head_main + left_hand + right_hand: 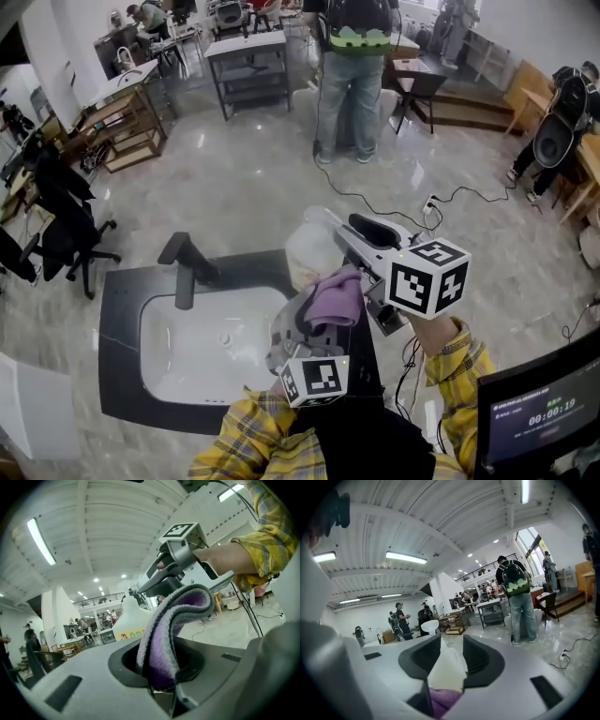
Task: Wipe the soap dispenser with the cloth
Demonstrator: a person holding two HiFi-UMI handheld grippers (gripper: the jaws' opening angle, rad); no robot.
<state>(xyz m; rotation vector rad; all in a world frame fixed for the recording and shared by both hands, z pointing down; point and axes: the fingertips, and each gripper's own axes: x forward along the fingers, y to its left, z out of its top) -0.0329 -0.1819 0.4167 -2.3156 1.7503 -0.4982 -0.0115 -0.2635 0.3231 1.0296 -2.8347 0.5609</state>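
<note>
Beside the translucent soap dispenser [312,251], fuzzy purple cloth [337,298] arches.

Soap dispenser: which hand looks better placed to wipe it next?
Left. The left tool grips the purple cloth close to the soap dispenser, while the right tool is busy holding that dispenser.

Soap dispenser [309,251] mostly hidden behind purple cloth [337,298] and right gripper [345,244]; its top is covered. Left gripper [302,326] fingertips buried under cloth. Monitor [539,412] cut off at the corner.
</note>
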